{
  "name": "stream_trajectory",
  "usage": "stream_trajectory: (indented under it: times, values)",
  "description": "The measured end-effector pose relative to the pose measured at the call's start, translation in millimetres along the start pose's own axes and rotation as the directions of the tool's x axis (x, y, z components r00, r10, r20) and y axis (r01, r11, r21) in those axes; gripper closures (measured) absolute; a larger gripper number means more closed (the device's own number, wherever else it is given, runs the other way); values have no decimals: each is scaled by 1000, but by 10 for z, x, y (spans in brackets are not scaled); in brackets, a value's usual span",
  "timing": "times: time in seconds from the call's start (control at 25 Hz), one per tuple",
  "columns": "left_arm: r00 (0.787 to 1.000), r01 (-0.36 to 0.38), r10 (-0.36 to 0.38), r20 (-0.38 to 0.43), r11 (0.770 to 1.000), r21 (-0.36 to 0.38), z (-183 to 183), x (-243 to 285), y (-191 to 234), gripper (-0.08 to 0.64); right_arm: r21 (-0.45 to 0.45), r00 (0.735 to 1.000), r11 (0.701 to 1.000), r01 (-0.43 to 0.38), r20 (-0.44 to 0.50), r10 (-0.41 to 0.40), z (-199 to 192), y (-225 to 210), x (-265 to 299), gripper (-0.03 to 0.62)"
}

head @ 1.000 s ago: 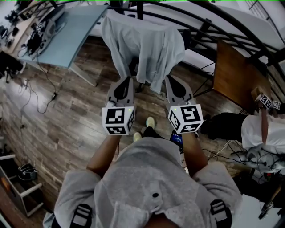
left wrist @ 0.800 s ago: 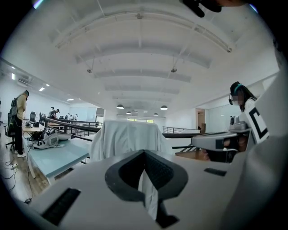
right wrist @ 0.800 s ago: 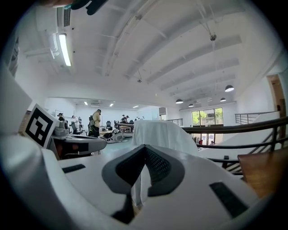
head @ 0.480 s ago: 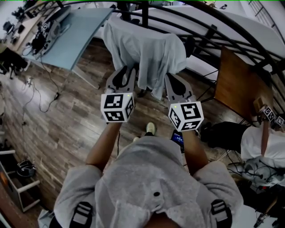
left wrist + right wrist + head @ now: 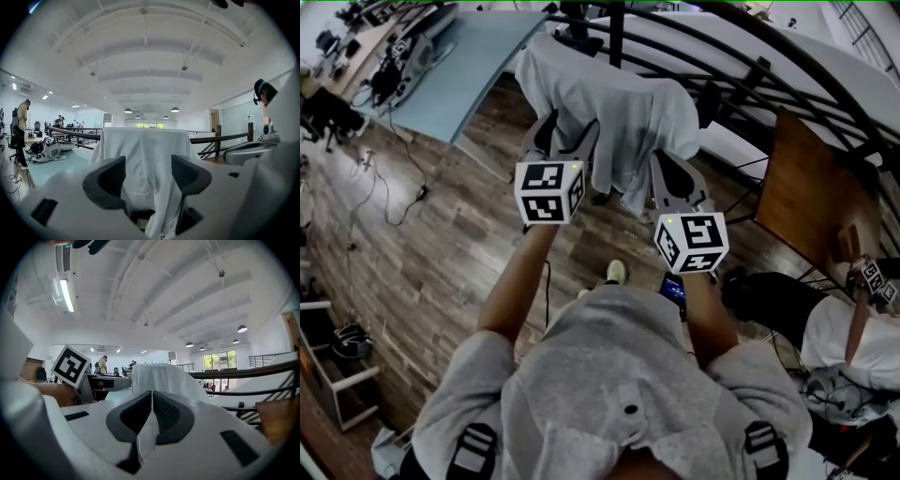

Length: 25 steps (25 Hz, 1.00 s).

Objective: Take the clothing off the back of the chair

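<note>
top (image 5: 619,375) — grey, short sleeves | straps (image 5: 473,452) — black | marker cubes (image 5: 549,192): black-and-white

The left claw (image 5: 565,141), shut a second ago, has just been opening and now stands wide, with the clothing (image 5: 619,108) hanging ahead in the gap, not pinched. It has pushed forward to the clothing's near side, and the right claw (image 5: 664,164) has edged closer to the clothing's hem

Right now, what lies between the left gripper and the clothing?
Only air, per the left gripper view: the left gripper, jaws just opened and empty, faces the clothing.
</note>
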<state>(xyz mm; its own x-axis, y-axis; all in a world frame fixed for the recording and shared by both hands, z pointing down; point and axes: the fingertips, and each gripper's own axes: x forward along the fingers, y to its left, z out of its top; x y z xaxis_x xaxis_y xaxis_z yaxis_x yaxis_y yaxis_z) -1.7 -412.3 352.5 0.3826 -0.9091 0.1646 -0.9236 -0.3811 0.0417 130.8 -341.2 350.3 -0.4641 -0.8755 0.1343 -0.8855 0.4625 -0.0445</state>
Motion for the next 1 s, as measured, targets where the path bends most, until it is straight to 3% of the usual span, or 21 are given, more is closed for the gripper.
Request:
stream_trajectory:
  times: [0.36, 0.64, 0.76, 0.96, 1.0]
  values:
    - [998, -48, 49, -35, 999, 14, -11, 528, 95, 247, 15, 999, 999, -33, 3, 33, -24, -134, 166, 583]
    - [992, -125, 126, -17, 991, 49, 47, 609, 203, 239, 19, 997, 997, -76, 5, 75, -48, -138, 167, 583]
    - [990, -137, 140, -35, 989, 57, 58, 635, 250, 285, 14, 997, 997, -77, 3, 77, -55, -150, 171, 583]
    - [991, -120, 124, -50, 990, 68, 103, 527, 243, 302, 17, 997, 997, -72, 7, 72, -3, -161, 181, 583]
    - [992, -113, 117, -41, 991, 72, 119, 483, 198, 366, 18, 997, 997, -72, 9, 72, 13, -166, 178, 583]
